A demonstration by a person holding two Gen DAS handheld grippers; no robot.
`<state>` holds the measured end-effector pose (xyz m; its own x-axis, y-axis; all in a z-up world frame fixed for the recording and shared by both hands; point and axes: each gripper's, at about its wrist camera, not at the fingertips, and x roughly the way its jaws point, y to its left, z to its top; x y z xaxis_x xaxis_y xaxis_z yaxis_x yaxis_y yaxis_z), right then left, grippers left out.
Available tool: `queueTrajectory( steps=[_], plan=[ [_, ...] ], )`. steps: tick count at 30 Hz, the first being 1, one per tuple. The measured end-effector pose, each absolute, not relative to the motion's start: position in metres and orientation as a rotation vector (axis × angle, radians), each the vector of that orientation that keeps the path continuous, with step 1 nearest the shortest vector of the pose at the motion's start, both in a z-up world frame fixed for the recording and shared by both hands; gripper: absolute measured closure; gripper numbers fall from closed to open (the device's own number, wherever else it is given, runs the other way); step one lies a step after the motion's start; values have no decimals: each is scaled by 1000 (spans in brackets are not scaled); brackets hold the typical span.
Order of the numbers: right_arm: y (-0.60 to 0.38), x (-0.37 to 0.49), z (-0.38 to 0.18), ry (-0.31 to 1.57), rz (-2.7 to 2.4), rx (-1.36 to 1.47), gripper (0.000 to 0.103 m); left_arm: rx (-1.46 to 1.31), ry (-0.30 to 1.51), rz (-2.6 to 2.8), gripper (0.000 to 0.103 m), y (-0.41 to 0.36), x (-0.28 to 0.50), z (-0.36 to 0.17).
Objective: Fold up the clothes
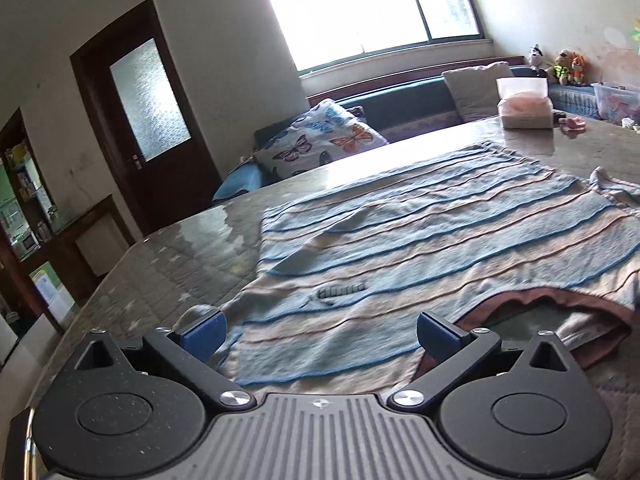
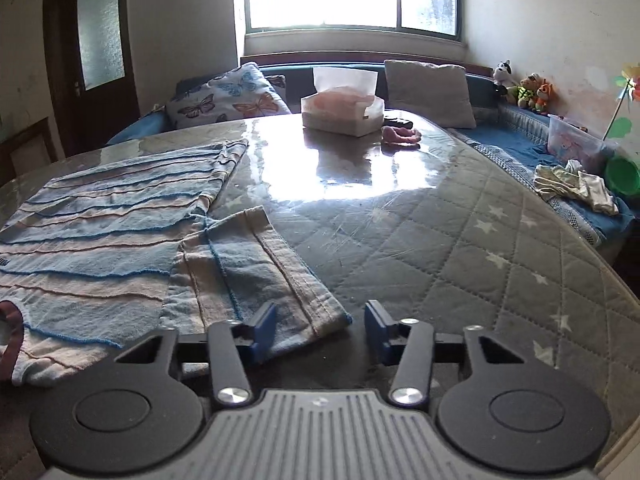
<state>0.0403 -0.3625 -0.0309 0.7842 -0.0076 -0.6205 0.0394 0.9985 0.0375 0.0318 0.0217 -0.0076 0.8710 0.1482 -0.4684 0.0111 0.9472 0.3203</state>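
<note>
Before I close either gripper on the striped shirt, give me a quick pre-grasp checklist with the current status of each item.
1. Left gripper open: ok, jaws spread wide.
2. Right gripper open: ok, nothing between the jaws.
3. Blue-and-pink striped knit shirt lying flat on the quilted star-print table cover: ok, only small wrinkles.
4. Left gripper lined up on the shoulder beside the pink neckline: ok, fabric sits between the jaws.
5. Right gripper lined up on the sleeve cuff: ok, the cuff edge lies just ahead of the jaws.
6. Fold path free of the white tissue box: ok, it stands at the far end.
</note>
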Motion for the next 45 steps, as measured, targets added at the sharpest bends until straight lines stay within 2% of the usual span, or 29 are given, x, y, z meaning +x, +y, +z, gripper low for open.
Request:
queueTrajectory(
  steps=[1,2,3,6,15,23,25,30,36,45],
  plan=[
    [-362,40,-31,667,-25,50,69,323,506,65,0,18,33,-7],
    [-362,40,-30,666,-22,56,82,325,501,56,0,15,34,-6],
    [-361,39,-29,665,-19,63,88,326,497,48,0,11,35,-5],
    [-360,36,-23,649,-12,81,94,325,488,24,0,3,38,-4],
    [-315,25,32,522,167,41,95,294,486,-22,0,-8,40,-6],
    [-248,27,24,544,359,-6,95,275,510,-2,0,1,38,-12],
    [-241,30,17,562,378,-3,93,270,517,4,0,3,38,-14],
    [-232,36,-1,639,434,8,79,262,531,14,0,8,39,-17],
    [-246,60,2,647,368,-36,62,251,536,30,0,13,41,-18],
    [-240,116,-19,693,311,-109,52,234,551,95,0,35,40,-16]
  ],
)
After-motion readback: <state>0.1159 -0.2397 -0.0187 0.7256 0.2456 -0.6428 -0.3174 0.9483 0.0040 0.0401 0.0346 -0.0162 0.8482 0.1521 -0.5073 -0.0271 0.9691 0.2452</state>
